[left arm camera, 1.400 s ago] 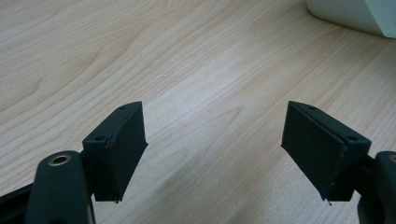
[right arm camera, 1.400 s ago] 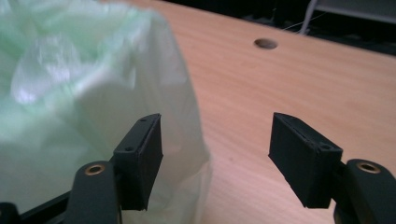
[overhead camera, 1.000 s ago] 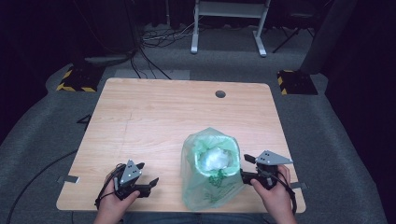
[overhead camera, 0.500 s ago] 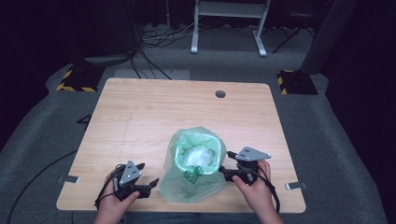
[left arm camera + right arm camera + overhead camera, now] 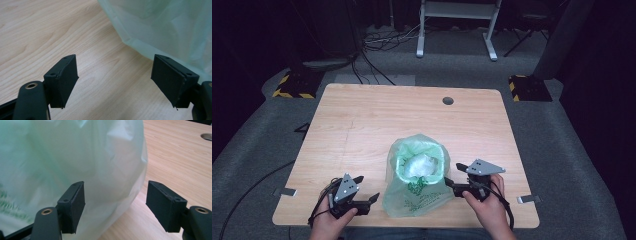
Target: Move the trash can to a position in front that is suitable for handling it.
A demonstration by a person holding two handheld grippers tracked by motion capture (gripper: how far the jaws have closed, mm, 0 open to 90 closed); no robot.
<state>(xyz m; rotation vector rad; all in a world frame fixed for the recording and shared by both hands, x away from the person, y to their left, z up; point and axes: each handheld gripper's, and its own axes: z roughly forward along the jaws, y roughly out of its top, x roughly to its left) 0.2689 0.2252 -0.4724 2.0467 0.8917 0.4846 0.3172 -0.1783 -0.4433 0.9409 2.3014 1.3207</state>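
A translucent green plastic bag [image 5: 416,192] stands near the table's front edge. Its mouth is open on white stuff [image 5: 422,164] inside. My left gripper [image 5: 367,188] lies open just left of the bag, and in the left gripper view the bag [image 5: 165,25] fills the upper right, close to the right jaw of the open gripper [image 5: 114,76]. My right gripper [image 5: 453,176] is open against the bag's right side. In the right gripper view the bag [image 5: 75,157] bulges into the gap of the open gripper [image 5: 115,198] and touches the left jaw.
The wooden table [image 5: 362,125] has a round cable hole [image 5: 448,100] near its far edge. On the dark floor beyond stand a white desk frame [image 5: 457,25], cables, and yellow-black striped bases [image 5: 292,85].
The right gripper has moved left, and the bag has shifted left with it toward the left gripper. The left gripper has stayed in place.
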